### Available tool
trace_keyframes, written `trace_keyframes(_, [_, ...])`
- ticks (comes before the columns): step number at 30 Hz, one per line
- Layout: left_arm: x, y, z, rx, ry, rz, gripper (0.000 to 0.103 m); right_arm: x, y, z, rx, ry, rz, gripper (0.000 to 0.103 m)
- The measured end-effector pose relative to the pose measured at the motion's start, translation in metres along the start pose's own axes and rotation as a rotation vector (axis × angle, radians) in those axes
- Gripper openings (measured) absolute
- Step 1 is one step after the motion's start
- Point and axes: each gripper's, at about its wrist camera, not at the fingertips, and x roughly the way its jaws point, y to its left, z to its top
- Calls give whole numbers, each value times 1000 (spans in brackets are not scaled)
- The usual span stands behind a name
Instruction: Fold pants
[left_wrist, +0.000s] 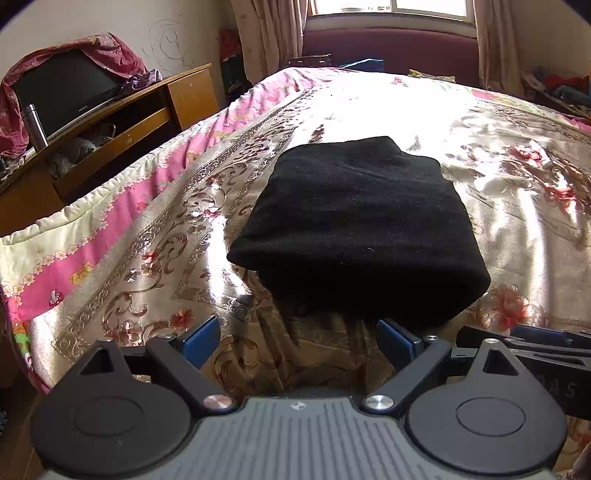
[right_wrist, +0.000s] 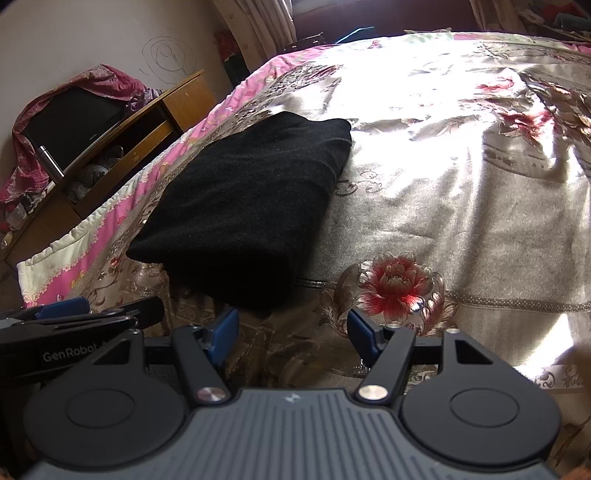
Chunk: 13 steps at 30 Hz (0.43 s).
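The black pants (left_wrist: 354, 225) lay folded into a compact stack on the bed (left_wrist: 498, 206), resting on its floral satin cover, nearer the pink-bordered left edge. Both tools hung just short of the stack's near edge, touching nothing. The left hand-held gripper (left_wrist: 301, 341) stood wide, nothing between its blue pads. The right hand-held gripper (right_wrist: 293, 330) also stood wide and empty, over the cover beside a red flower print (right_wrist: 393, 282). A wooden cabinet (left_wrist: 122, 122) with a covered television stood left of the bed.
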Motion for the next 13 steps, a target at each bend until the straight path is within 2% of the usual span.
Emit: trace_keyframes(13, [-1, 0, 0, 1, -5, 2, 103, 0, 0, 0, 0, 0, 1, 66])
